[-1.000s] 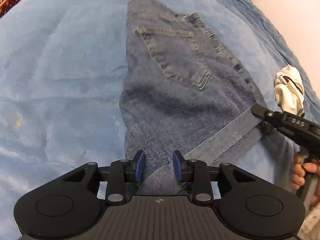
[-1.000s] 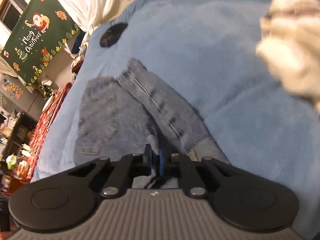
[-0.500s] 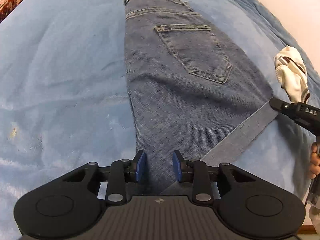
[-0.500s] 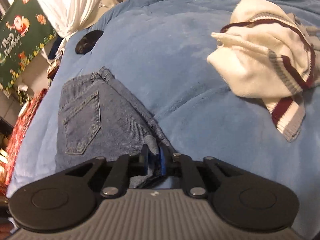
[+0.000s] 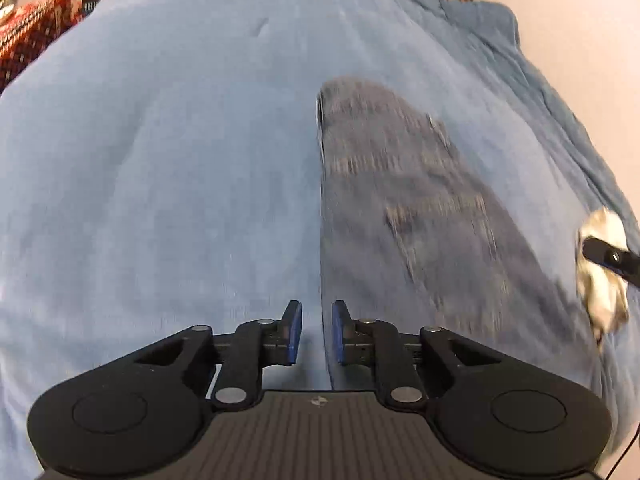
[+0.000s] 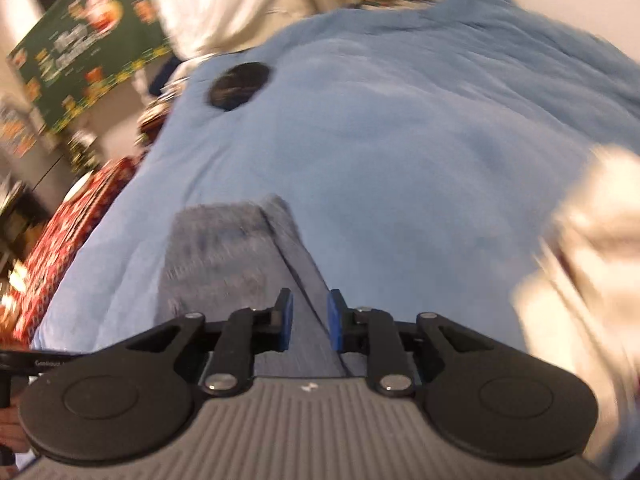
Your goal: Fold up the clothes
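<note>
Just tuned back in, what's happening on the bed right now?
A person with a gripper in each hand is folding jeans on a blue blanket. The jeans lie flat in a long folded strip. Both the left gripper and the right gripper are open and hold nothing; each hovers at the near end of the denim. A cream sweater waits unfolded to the right. Both views are motion-blurred.

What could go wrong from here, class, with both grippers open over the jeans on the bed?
1. The cream sweater lies close beside the jeans; a sweep could drag it in.
2. The left gripper straddles the jeans' edge, so closing might pinch the blue blanket too.
</note>
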The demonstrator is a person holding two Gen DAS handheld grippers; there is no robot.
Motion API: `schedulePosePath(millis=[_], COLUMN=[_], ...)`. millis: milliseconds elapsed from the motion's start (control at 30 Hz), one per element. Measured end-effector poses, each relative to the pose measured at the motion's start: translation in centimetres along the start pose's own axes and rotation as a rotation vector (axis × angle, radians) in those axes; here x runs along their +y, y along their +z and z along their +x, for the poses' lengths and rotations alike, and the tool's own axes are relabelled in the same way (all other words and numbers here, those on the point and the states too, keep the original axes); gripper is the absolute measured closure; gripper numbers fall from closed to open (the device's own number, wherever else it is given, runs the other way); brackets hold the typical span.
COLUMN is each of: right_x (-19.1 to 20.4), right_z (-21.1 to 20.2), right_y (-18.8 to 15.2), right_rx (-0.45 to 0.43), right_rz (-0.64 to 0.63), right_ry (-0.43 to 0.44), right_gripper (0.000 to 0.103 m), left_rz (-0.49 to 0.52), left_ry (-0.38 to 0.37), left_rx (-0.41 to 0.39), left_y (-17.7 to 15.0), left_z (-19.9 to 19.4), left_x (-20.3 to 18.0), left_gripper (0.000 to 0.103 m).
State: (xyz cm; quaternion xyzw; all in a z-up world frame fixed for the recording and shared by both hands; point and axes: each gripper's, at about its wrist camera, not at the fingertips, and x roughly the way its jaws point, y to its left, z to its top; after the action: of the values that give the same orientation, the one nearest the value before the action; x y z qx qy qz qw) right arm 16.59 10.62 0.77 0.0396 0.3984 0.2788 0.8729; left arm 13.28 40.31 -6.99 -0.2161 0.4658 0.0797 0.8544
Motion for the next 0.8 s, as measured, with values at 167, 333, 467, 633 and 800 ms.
schedulePosePath(millis=[167,333,467,633,800], right_x=[1.9,1.4,0.8,1.9,2.1], right_z=[7.8,14.8,15.5,14.2,14.3], right_y=[5.3,6.4,5.8,5.4,5.3], right_rx=[0.04,0.172,0.189,0.133,0.146], right_rz=[-0.042,-0.009,0.065,-0.017,-0.023], right_ry=[0.067,0.055,0.065,0.089,0.093], right_gripper=[0.083,0.083,0.083,0.082,0.082], left_rz=[-0.042,-0.067,-0.016,0.043,0.053], left_ry=[0.016,0.013,0.042,0.06,0.063], left_rx=[-0.013,0.009,0.016,0.03,0.028], left_y=[3.9,4.5,4.0,4.0,4.0], left_z=[3.6,6.6,7.6,8.5,8.7], left_x=[0.0,-0.6,-1.0,-1.3,-1.5], left_gripper=[0.089,0.095,0.095,0.094,0.094])
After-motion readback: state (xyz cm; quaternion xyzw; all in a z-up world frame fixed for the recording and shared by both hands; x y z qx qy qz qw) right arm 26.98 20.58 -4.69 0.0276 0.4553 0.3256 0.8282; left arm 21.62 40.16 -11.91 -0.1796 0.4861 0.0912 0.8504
